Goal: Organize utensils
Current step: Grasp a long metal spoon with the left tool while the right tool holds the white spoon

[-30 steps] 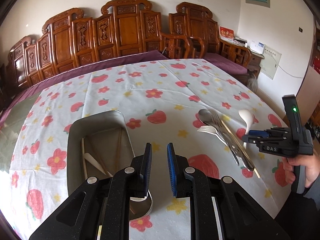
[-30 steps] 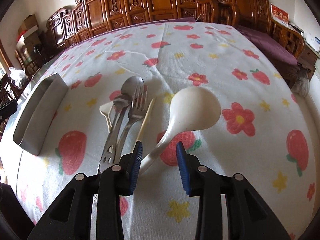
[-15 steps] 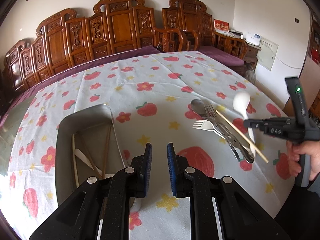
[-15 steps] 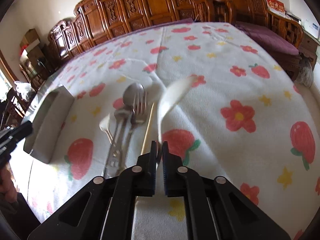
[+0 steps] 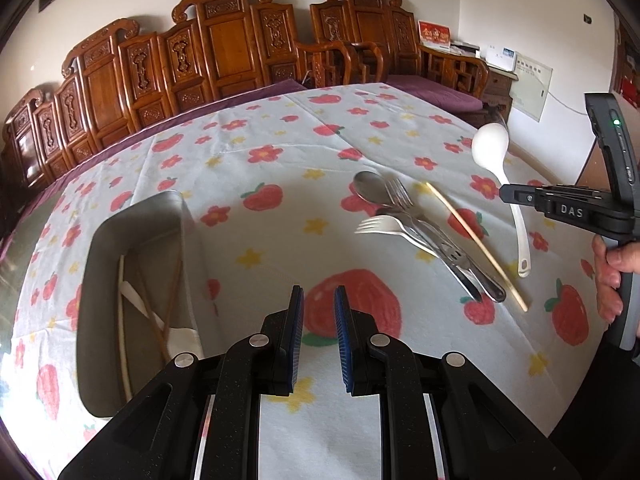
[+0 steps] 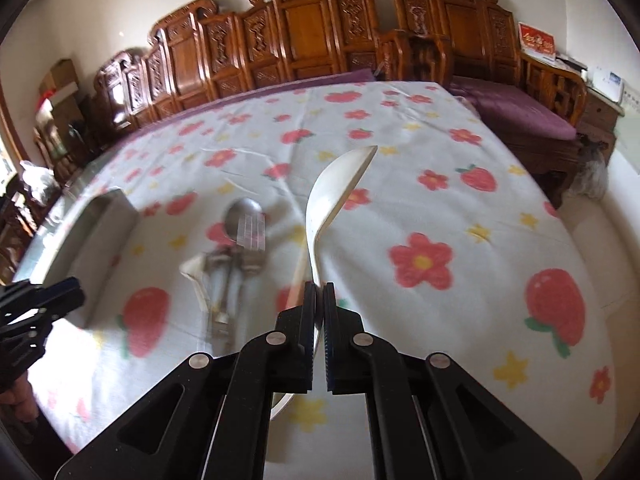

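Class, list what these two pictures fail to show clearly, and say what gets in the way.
1. Right wrist view: the metal cutlery pile is motion-blurred; pieces cannot be counted.
2. Right wrist view: the white spoon handle end hides behind the right claw.
3. Left wrist view: the tray near corner hides behind the left claw.

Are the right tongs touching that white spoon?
Touching. In the right wrist view the right tongs are closed on the white spoon's handle, holding it above the table.

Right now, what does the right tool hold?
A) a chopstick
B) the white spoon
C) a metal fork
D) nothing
B: the right tool is shut on the handle of the white spoon, which is lifted off the tablecloth.
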Motion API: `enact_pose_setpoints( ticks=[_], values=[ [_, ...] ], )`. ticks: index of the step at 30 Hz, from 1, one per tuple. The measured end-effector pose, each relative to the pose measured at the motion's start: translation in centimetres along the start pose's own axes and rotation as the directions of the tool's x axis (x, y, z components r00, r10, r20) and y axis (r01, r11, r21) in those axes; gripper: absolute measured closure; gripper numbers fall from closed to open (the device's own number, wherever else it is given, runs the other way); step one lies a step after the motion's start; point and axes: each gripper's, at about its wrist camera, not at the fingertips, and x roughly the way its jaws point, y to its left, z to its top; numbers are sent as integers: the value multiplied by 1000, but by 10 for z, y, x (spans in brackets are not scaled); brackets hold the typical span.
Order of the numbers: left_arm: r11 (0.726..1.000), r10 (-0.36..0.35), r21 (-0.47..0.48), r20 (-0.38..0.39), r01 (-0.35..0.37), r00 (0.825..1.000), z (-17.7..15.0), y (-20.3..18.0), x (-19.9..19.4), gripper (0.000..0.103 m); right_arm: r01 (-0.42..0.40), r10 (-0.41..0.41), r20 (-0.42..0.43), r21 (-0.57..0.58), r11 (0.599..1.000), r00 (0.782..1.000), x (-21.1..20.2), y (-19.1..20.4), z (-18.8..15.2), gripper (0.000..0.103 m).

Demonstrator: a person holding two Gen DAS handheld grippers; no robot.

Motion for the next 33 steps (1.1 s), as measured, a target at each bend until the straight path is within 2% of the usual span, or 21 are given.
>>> enact_pose_setpoints(
  ticks=[3,7,14,20,27,33],
  values=[
    [1000,-14,-21,-14,14,1000,6,-7,8,88,39,-39,-15,5,999,999,4,-12,-2,98],
    [996,-49,-77,-34,47,998,16,-16,22,88,49,-47,-40,26,998,998,9,-21,-6,98],
    [986,-128,-120,-83,118,988,22,-46,48,88,27,-26,-28,27,999,999,9,-19,-4,98],
    [981,-163,-126,-122,148,979,22,-73,61,88,5,-4,-15,28,1000,1000,5,-17,-2,98],
    [979,-173,-137,-169,151,970,20,-85,73,88,-19,19,3,72,997,1000,2,-22,2,98],
    [977,-179,-148,-173,154,969,27,-91,77,87,-29,28,9,83,996,1000,1,-23,3,98]
  ],
)
